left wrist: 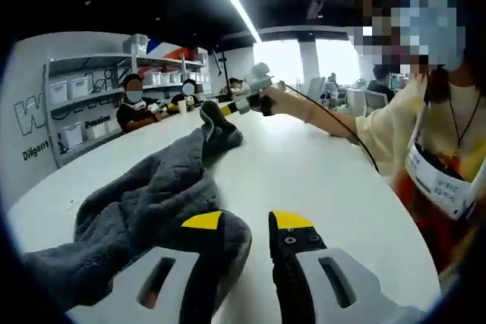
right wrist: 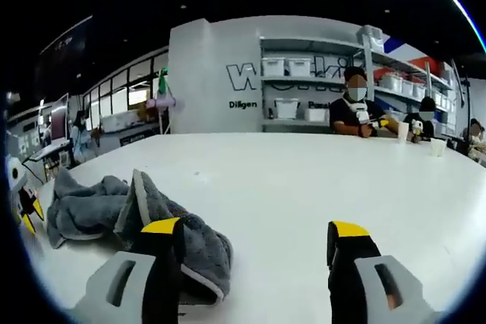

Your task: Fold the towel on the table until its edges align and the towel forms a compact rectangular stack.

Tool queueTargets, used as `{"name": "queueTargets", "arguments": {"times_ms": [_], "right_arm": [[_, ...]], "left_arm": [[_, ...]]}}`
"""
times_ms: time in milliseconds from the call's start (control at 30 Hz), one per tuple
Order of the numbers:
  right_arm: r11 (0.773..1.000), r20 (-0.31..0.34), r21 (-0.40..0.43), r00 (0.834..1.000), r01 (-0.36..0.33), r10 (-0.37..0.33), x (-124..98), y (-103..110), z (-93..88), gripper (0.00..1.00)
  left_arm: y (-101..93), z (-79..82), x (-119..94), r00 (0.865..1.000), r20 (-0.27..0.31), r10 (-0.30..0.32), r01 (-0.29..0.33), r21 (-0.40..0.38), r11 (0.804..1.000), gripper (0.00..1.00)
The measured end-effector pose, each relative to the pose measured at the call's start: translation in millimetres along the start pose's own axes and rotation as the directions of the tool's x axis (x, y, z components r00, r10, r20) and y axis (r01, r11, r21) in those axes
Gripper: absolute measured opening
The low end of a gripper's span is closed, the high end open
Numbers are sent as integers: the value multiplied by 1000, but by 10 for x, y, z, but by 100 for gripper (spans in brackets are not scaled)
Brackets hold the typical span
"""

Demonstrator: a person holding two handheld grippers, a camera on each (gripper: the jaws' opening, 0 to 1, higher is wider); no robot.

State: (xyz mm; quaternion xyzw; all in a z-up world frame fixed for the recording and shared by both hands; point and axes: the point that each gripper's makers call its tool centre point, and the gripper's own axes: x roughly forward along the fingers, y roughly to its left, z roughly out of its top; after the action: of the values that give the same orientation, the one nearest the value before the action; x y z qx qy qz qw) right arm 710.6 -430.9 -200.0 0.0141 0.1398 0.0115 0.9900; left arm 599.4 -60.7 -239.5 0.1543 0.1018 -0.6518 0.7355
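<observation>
- Shelves (right wrist: 319, 81) by the far wall carry white bins (right wrist: 287, 67); contents cannot be told.
- Grey towel (left wrist: 152, 195) lies crumpled on the white bench (left wrist: 319, 180), long axis running from the left claw (left wrist: 247, 221) away toward the right claw (left wrist: 209, 111).
- Left claw: narrow gap, one jaw touching the towel's near end, gripping nothing.
- Right claw (right wrist: 254, 229): wide apart, one jaw at the towel (right wrist: 114, 210) edge; grip cannot be told.
</observation>
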Motion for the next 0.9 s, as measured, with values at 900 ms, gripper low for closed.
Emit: {"name": "queueTargets", "arguments": {"times_ms": [900], "right_arm": [[1000,-44,-4,999,-28,28,33,62,-93,75]], "left_arm": [[111,86,-14,994,28,101,-102,11,995,1]]}}
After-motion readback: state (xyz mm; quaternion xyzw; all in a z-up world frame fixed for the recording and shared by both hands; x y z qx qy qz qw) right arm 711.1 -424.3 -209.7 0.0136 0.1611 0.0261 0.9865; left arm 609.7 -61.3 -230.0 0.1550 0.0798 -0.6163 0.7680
